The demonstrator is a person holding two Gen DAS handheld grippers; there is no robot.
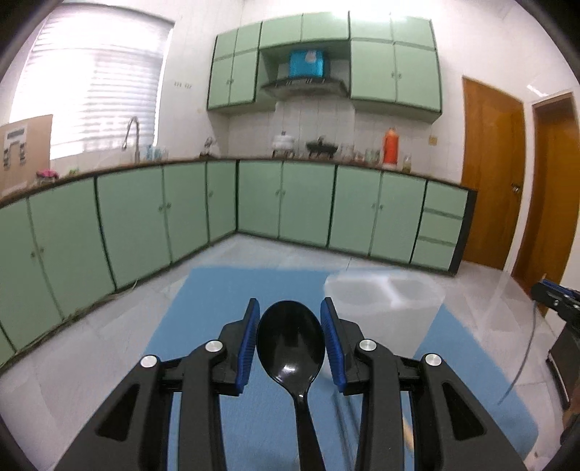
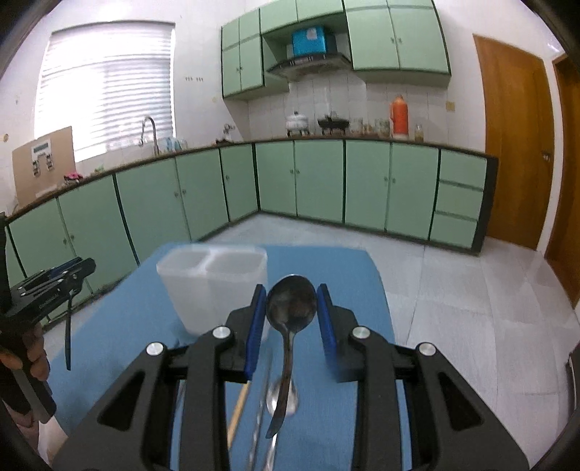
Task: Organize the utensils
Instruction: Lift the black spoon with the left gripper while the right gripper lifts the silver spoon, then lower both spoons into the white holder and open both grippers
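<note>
The left gripper (image 1: pixel 290 337) is clamping a black spoon (image 1: pixel 290 340); the right gripper (image 2: pixel 291 311) is clamping a metal spoon (image 2: pixel 291 304), both tilting slightly downward.

This is a home kitchen. Pale green base cabinets (image 2: pixel 319 181) run in an L under a dark-edged counter, with matching wall cabinets (image 2: pixel 398 32) and a range hood (image 2: pixel 308 65) above. A sink faucet (image 2: pixel 149 132) stands by the blinded window (image 2: pixel 108 83); a pot (image 2: pixel 297 122) and an orange thermos (image 2: pixel 400 114) sit against the tiled wall.

Glossy black plastic spoon (image 1: pixel 290 340), shiny metal spoon (image 2: pixel 290 303), frosted plastic holder (image 2: pixel 212 279)
</note>
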